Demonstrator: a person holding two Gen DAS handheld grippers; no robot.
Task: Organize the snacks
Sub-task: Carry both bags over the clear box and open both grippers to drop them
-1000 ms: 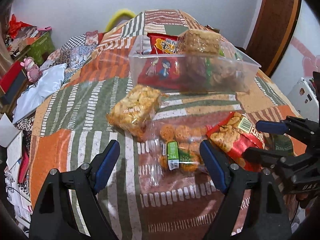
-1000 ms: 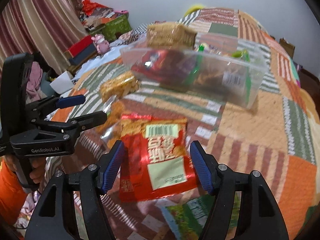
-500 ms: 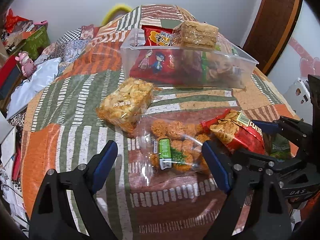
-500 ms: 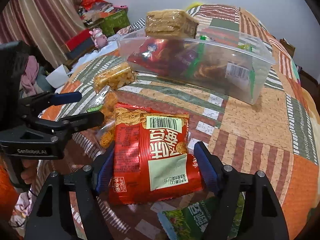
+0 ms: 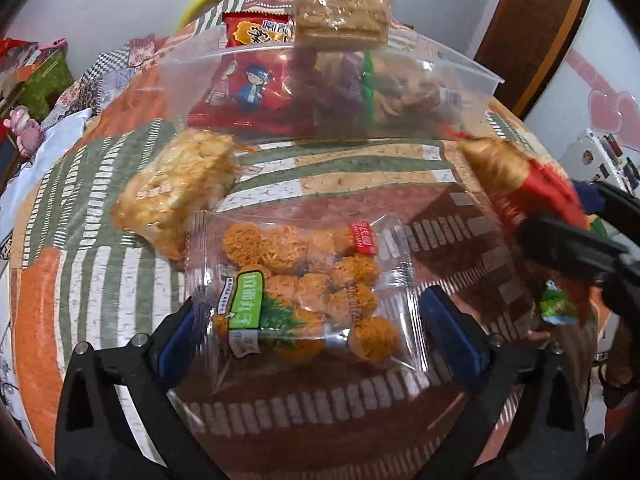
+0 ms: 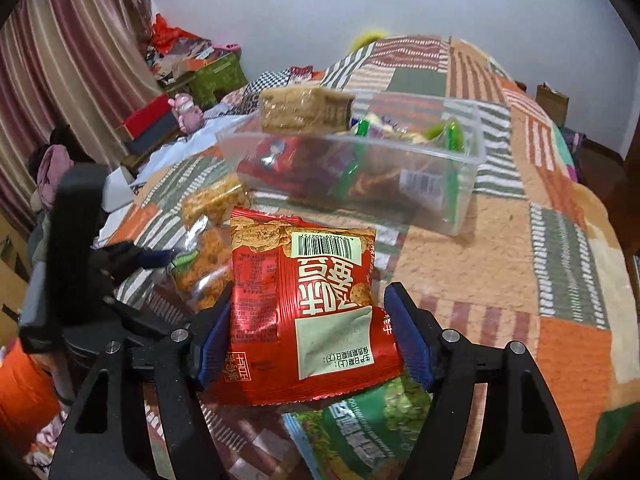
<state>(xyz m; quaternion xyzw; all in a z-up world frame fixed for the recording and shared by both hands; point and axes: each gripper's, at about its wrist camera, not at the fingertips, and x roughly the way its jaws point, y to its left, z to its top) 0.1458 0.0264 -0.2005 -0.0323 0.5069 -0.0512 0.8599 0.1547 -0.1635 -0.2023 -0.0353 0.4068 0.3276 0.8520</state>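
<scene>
Left wrist view: left gripper (image 5: 316, 332), jaws spread wide and just opened further, straddles one clear plastic bag of orange shredded snack balls (image 5: 300, 280) lying low centre on the patchwork quilt (image 5: 80, 280); the pads do not visibly press it. The step in hand appears to be the pick-up of this bag; the next move calls for closing on it, lifting, and carrying it to the one clear plastic bin (image 5: 472, 76) at upper centre. Right wrist view: right gripper (image 6: 312, 340) pinches one red foil snack packet (image 6: 304, 312) at lower centre, raised off the quilt and likely bound for the same bin. Loose items counted: one cellophane-wrapped golden puffed-rice block (image 5: 180, 184) at left of centre; one green snack packet (image 6: 360, 428) at bottom, under the red one. On the bin's rim, one wrapped tan puffed block (image 5: 340, 16); inside, several packets, number not clear.
</scene>
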